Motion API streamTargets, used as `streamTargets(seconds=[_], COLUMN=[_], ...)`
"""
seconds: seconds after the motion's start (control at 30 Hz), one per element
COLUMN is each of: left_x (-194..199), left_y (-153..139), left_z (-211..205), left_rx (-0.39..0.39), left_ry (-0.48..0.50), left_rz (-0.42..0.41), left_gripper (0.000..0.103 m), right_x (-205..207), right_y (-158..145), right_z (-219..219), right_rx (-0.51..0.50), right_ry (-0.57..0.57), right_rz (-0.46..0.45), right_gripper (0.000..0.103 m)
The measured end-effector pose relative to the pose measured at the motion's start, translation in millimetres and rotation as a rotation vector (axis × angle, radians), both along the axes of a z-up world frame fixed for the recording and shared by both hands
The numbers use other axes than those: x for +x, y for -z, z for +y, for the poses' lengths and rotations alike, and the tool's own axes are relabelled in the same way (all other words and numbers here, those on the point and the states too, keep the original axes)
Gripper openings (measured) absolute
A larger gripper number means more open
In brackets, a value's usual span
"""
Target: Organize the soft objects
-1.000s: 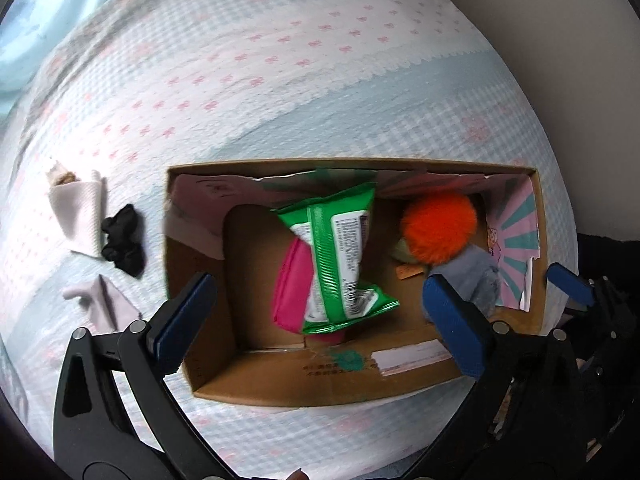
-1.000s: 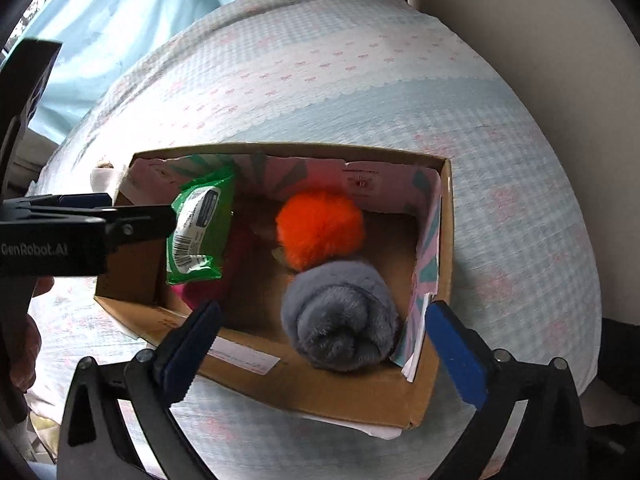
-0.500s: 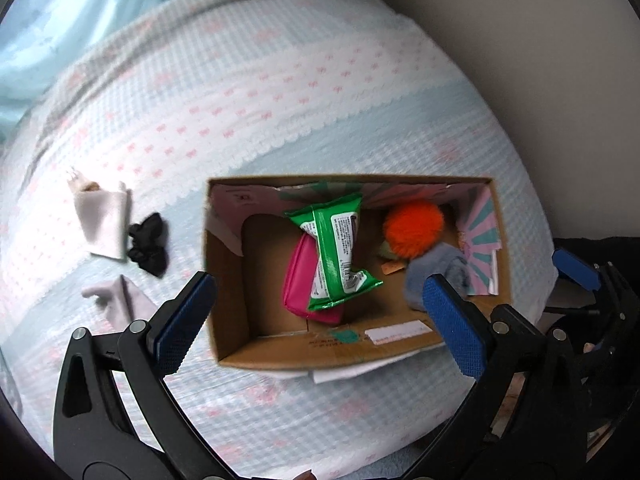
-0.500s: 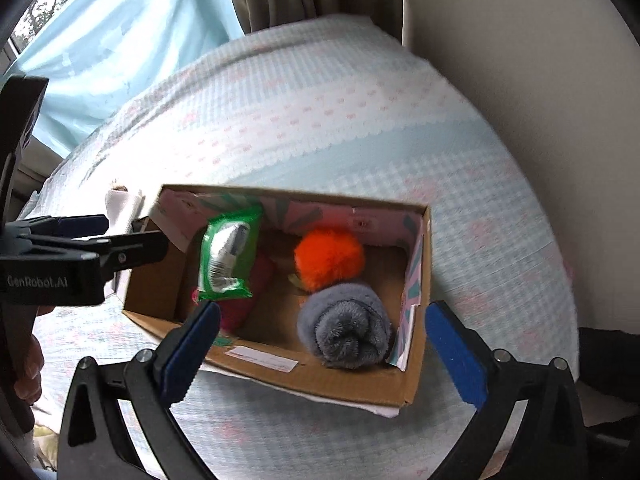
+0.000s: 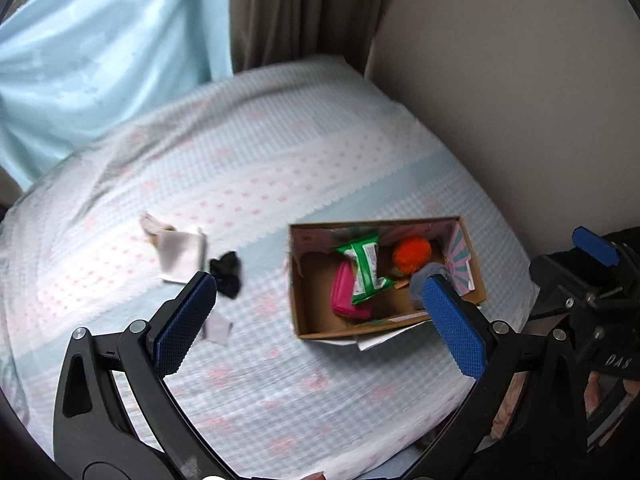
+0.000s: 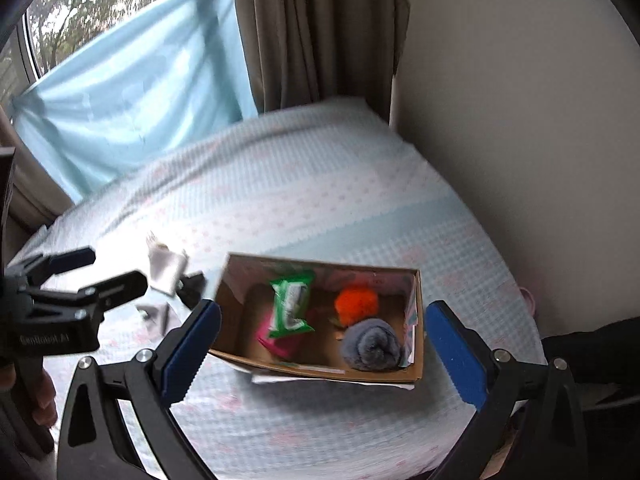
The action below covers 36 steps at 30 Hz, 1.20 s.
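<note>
Your bed carries the box, holding a green pack, pink pouch, grey roll and orange pom-pom. Only the left view clearly shows the white cloth and black item left of the box. Your left gripper and right gripper hang above, jaws wide apart, empty.

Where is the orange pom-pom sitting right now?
The orange pom-pom is inside the cardboard box on the bed, toward its right end, between the green packet and the rolled grey sock in the right wrist view.
</note>
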<state>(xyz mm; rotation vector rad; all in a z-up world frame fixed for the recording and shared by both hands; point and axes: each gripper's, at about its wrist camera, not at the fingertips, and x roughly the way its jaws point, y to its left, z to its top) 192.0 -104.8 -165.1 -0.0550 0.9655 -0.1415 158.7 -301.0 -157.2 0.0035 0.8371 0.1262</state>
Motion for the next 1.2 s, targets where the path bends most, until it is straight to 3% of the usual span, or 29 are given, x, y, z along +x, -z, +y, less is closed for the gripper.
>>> streamTargets(seconds=[0.27,0.6,0.87,1.2], left_x=[-65.8,-119.7,-129.2,-105.9], left_y=[-49.4,-74.7,-63.4,-18.9], left_z=[65.4,144.7,199.7,249.4], left_rx=[0.028,0.025,0.024,0.029], left_ry=[-0.051,-0.09,-0.071,0.003], left_rz=[-0.131,-0.21,-0.196,-0.121], left_gripper=[0.103,0.103,0.103,0.103], right_x=[-58.7,-109.5,-133.1,-132.3], right_y=[-42.7,-61.9,-59.0,-14.5], right_z=[38.4,78.0,122.1,189.0], right_rx=[0.019,0.022,0.006,0.04], right_ry=[0.087,0.137,0.141,0.123], right_rz=[-0.144,-0.241,-0.279,-0.213], right_gripper=[0.102,0.102,0.102,0.102])
